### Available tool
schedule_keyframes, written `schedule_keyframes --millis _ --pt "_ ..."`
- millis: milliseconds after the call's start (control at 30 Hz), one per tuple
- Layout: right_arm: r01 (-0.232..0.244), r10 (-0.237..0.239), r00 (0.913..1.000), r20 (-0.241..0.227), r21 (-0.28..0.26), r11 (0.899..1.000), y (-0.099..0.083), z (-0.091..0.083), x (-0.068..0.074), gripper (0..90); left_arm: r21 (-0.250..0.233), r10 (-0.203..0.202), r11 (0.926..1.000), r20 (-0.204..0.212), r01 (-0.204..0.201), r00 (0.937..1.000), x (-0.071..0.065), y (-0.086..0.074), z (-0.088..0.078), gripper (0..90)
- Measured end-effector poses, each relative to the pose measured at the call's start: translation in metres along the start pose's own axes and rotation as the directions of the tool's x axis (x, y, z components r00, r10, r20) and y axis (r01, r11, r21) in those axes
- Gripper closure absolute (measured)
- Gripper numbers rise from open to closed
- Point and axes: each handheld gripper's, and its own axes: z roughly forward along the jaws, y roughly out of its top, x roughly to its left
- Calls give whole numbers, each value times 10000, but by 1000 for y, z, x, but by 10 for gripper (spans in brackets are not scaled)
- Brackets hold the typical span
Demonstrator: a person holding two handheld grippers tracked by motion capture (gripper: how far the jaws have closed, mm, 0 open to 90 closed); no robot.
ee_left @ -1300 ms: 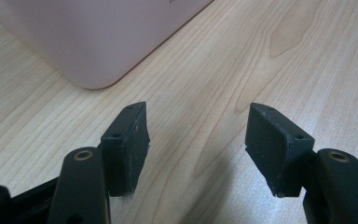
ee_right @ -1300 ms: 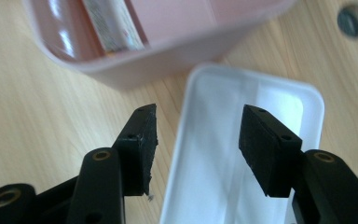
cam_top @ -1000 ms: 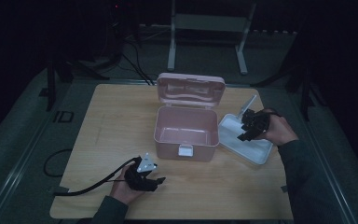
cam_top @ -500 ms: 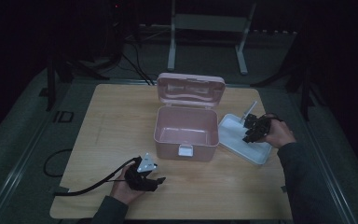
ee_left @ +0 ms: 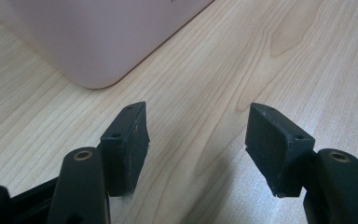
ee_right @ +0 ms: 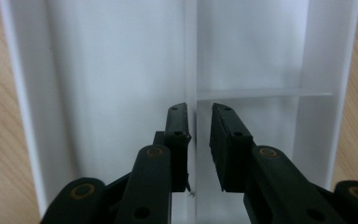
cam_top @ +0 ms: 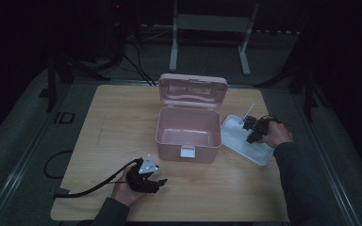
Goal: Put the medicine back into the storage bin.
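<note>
White tray lies touching open pink box.

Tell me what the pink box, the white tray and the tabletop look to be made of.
Pink box: likely moulded plastic, matte, with smooth walls and rounded corners. White tray: probably plastic, slightly glossy, its thin dividers and rim look semi-translucent; the right claw straddles one divider. Tabletop: light wood or a wood-look laminate, with visible grain lines; which of the two cannot be told.
</note>
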Motion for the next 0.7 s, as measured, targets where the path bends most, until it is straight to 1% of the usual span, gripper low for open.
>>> schedule_keyframes --millis 67,133,200,333,433,500,600,700 --pt "-31 30 9999 -101 -23 10000 1 3 -1 795 3 7 10000 -2 -7 10000 0 0 0 387" --pt "11 -11 10000 -82 26 10000 2 6 -1 820 1 4 10000 -5 -4 10000 0 0 0 387" --pt "19 -17 9998 -205 111 9999 2 9 -1 839 4 9 10000 -2 -9 10000 0 0 0 387" --pt "56 -51 9996 -274 188 9998 4 13 -2 842 -10 -7 10000 7 7 10000 0 0 0 387" --pt "90 -81 9995 -318 272 9996 4 16 -1 860 -17 0 10000 20 0 10000 0 0 0 387" --pt "179 -169 9994 -302 324 9993 5 16 -1 861 -16 0 10000 16 0 10000 0 0 0 387" --pt "141 -128 9994 -308 410 9991 6 16 0 865 -26 -1 10000 14 1 10000 0 0 0 387" --pt "313 -301 9993 -242 514 9982 8 16 1 868 -19 -8 10000 11 8 10000 0 0 0 387"
